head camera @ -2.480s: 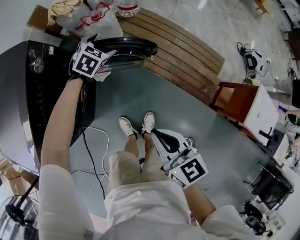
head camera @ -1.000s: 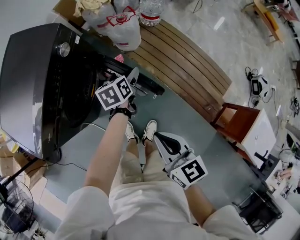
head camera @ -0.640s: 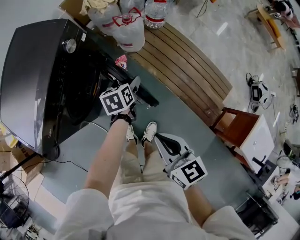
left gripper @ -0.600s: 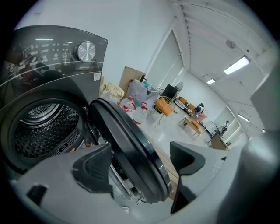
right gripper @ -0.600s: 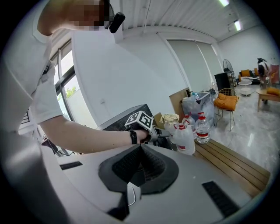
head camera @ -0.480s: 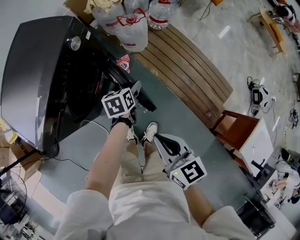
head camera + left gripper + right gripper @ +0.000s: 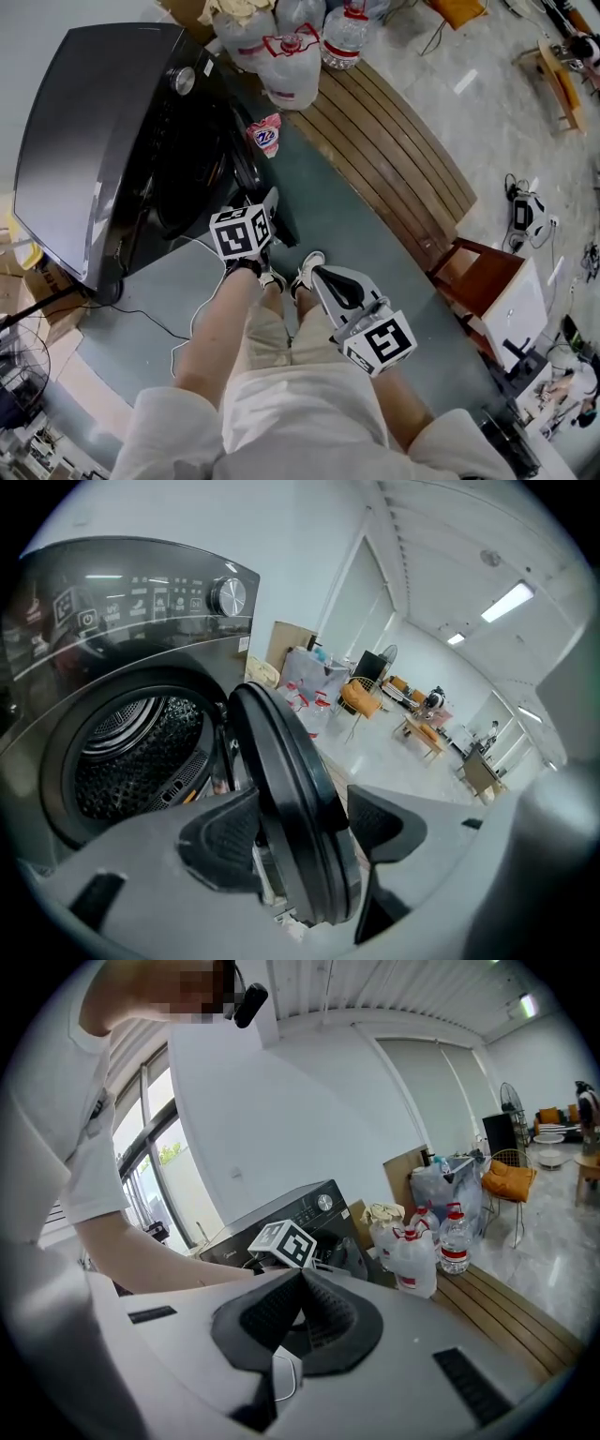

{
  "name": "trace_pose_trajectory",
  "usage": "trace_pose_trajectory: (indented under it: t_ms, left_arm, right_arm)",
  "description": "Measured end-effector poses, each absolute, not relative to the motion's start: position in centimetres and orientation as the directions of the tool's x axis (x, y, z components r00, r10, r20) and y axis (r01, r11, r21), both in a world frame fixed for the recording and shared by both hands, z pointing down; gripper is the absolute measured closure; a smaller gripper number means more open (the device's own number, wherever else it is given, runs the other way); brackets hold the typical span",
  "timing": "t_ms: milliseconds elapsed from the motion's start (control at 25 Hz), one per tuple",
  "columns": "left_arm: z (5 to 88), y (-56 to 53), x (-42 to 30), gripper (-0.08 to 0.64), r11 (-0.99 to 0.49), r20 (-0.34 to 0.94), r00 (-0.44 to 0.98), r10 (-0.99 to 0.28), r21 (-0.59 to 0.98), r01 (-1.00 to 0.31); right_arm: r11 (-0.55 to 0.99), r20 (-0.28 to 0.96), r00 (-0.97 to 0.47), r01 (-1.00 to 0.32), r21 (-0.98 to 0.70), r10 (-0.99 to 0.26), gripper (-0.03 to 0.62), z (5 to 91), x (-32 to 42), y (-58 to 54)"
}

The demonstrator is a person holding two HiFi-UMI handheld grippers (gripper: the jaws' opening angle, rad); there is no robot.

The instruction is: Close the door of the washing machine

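The dark washing machine [image 7: 103, 141] stands at the upper left, its drum [image 7: 131, 752] showing through the open mouth. Its round door [image 7: 281, 789] is partly swung in and stands edge-on [image 7: 251, 164] in the head view. My left gripper [image 7: 274, 214] is at the door's free edge. Its jaws have just been closing, and in the left gripper view the rim lies between the pads [image 7: 225, 841] of my left gripper [image 7: 295, 841], which bear on it. My right gripper [image 7: 319, 272] hangs over the person's shoes, shut and empty, its pads [image 7: 300, 1283] meeting.
A curved wooden bench [image 7: 394, 159] runs behind the door's swing, with water bottles and plastic bags [image 7: 291, 56] at its far end. A small detergent packet [image 7: 265, 136] lies by the machine. A white cable [image 7: 187, 319] trails on the floor. A wooden chair [image 7: 478, 281] stands at the right.
The door has swung from wide open toward the machine's front, and my left gripper has travelled with it. The right gripper has hardly shifted.
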State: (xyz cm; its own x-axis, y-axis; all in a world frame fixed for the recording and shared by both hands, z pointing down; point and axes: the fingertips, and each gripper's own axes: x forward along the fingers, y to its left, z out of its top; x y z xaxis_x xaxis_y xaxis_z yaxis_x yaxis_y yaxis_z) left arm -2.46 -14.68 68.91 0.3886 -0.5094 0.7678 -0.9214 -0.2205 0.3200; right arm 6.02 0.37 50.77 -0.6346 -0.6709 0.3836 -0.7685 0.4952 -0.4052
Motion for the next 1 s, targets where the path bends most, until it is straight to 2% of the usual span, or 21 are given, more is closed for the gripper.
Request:
trace_pose_trajectory:
  t_ms: [520, 1000]
  left_arm:
    - [68.6, -13.5, -9.4, 0.317, -0.302, 0.789, 0.274, -0.550, 0.118, -0.946]
    - [69.1, -14.5, -17.1, 0.356, -0.257, 0.803, 0.156, -0.576, 0.004, -0.966]
  right_arm:
    - [0.563, 0.391, -0.700, -0.713, -0.418, -0.598, 0.594, 51.6, 1.8, -1.1]
    - [0.609, 0.389, -0.740, -0.672, -0.421, -0.548, 0.594, 51.7, -0.7, -1.9]
